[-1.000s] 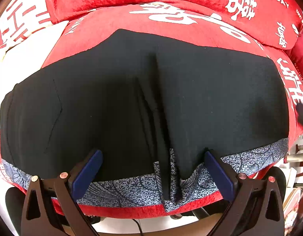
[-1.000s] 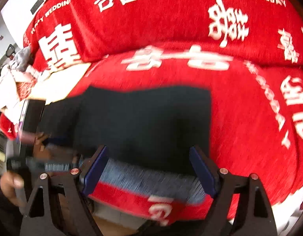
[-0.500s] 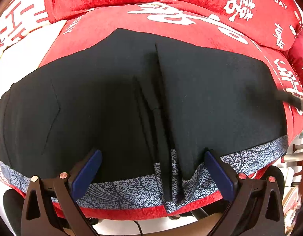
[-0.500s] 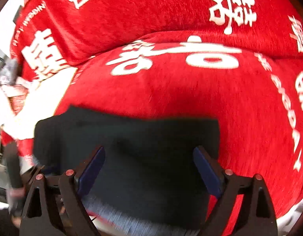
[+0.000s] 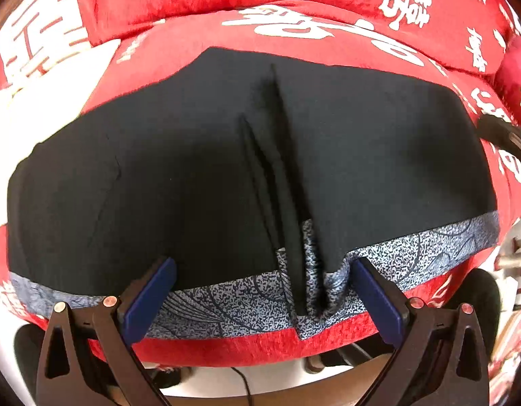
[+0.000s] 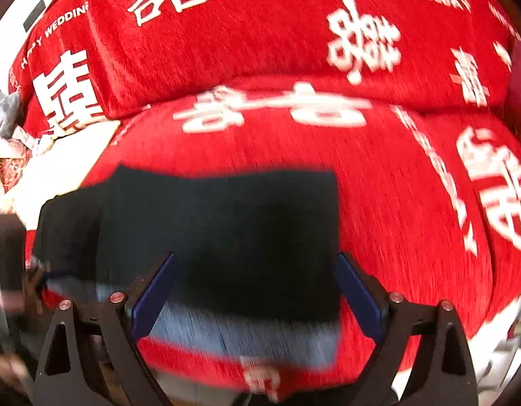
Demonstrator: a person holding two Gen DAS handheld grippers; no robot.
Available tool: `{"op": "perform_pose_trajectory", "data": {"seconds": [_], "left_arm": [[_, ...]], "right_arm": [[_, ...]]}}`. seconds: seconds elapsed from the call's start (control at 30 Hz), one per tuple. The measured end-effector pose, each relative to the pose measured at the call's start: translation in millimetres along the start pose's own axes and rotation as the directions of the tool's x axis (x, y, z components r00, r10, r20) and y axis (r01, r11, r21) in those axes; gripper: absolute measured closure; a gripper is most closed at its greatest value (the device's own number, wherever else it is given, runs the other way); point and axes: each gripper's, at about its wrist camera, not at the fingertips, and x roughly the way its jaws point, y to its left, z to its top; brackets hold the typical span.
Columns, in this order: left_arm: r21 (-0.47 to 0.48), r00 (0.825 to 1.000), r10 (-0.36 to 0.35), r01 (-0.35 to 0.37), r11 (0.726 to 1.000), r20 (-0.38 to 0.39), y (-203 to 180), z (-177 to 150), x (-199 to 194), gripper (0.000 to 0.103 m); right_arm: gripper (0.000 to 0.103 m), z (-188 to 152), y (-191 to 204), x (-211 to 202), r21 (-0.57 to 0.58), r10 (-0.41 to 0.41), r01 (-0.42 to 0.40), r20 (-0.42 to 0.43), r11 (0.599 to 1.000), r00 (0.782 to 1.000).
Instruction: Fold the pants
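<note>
Black pants (image 5: 192, 176) with a blue-grey patterned band (image 5: 429, 243) along the near edge lie flat on a red sofa seat (image 5: 294, 30). A pleat of loose folds (image 5: 280, 182) runs down their middle. My left gripper (image 5: 260, 297) is open and empty, just above the near band. In the blurred right wrist view the pants (image 6: 226, 223) lie on the seat, and my right gripper (image 6: 257, 294) is open and empty over their near right part. A dark tip of the right gripper (image 5: 500, 135) shows at the pants' right edge in the left view.
The sofa's red back cushions (image 6: 260, 27) with white characters rise behind the seat. A white cloth (image 5: 50, 88) lies on the seat to the left. The seat's front edge (image 5: 243, 352) drops to the floor just under my left gripper. Clutter (image 6: 6, 135) sits at far left.
My right gripper has swung over the pants' right part, first forward, then back toward the near band. The left gripper has stayed nearly still. Both stay open.
</note>
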Motion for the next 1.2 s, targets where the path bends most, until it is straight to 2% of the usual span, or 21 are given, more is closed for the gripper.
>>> {"op": "perform_pose_trajectory", "data": {"seconds": [0.07, 0.13, 0.17, 0.2, 0.27, 0.33, 0.43, 0.5, 0.63, 0.7, 0.8, 0.87, 0.97, 1.03, 1.07, 1.13, 1.2], "left_arm": [[0.008, 1.0, -0.002, 0.002, 1.0, -0.004, 1, 0, 0, 0.0], [0.013, 1.0, -0.002, 0.002, 1.0, -0.005, 0, -2, 0, 0.0], [0.012, 1.0, -0.004, 0.004, 1.0, -0.005, 1, -2, -2, 0.0], [0.007, 1.0, -0.004, 0.004, 1.0, -0.004, 3, -3, -3, 0.0], [-0.007, 1.0, -0.019, 0.019, 1.0, -0.001, 13, -5, -6, 0.0], [-0.023, 0.999, -0.038, 0.038, 0.999, -0.002, 18, -6, -7, 0.0], [-0.018, 0.999, -0.041, 0.041, 0.999, 0.0, 18, -7, -6, 0.0], [-0.01, 0.999, -0.036, 0.036, 0.999, 0.0, 17, -7, -4, 0.0], [0.023, 1.0, -0.019, 0.019, 1.0, 0.007, 12, -7, -4, 0.0], [0.005, 0.999, -0.038, 0.038, 0.999, 0.017, 17, -9, -11, 0.0], [-0.015, 0.999, -0.029, 0.03, 0.999, 0.039, 28, -11, -21, 0.0], [-0.035, 0.998, -0.022, 0.023, 0.999, 0.052, 37, -13, -26, 0.0], [-0.065, 0.999, 0.017, -0.015, 0.998, 0.041, 53, -14, -20, 0.0], [-0.101, 0.999, 0.043, -0.042, 0.994, 0.008, 66, -16, -9, 0.0], [-0.11, 0.999, 0.049, -0.048, 0.993, 0.007, 74, -17, -5, 0.0], [-0.098, 0.999, 0.04, -0.038, 0.995, 0.02, 75, -17, -7, 0.0], [-0.098, 0.999, 0.039, -0.036, 0.995, 0.032, 77, -18, -12, 0.0]], "right_arm": [[0.008, 18, 17, 28, -0.055, -0.037, 0.034, -0.037, 0.998, 0.999], [0.005, 28, 26, 66, -0.077, -0.079, 0.069, -0.139, 0.995, 0.987], [0.003, 29, 29, 78, -0.089, -0.115, 0.102, -0.164, 0.991, 0.98], [0.0, 30, 35, 79, -0.108, -0.143, 0.127, -0.152, 0.986, 0.978], [0.0, 28, 44, 67, -0.117, -0.144, 0.128, -0.135, 0.985, 0.98], [0.0, 20, 50, 43, -0.1, -0.088, 0.079, -0.084, 0.992, 0.993], [0.0, -3, 54, 14, -0.073, -0.106, 0.104, -0.022, 0.992, 0.994], [0.0, -19, 53, 11, -0.049, -0.099, 0.097, -0.039, 0.994, 0.994], [0.0, -44, 47, 31, -0.038, -0.123, 0.119, -0.127, 0.992, 0.984], [0.0, -47, 42, 25, -0.011, -0.122, 0.122, -0.117, 0.993, 0.986], [0.0, -46, 39, 13, 0.017, -0.086, 0.087, -0.079, 0.996, 0.993], [0.0, -47, 36, 18, 0.026, -0.108, 0.111, -0.094, 0.993, 0.99], [0.0, -53, 39, 39, -0.017, -0.17, 0.169, -0.142, 0.985, 0.975], [0.0, -52, 50, 39, -0.072, -0.222, 0.215, -0.112, 0.974, 0.969], [0.0, -50, 55, 36, -0.079, -0.221, 0.213, -0.109, 0.974, 0.969], [0.0, -49, 62, 33, -0.075, -0.167, 0.16, -0.099, 0.984, 0.981], [0.0, -52, 73, 42, -0.105, -0.152, 0.14, -0.123, 0.985, 0.981]]}}
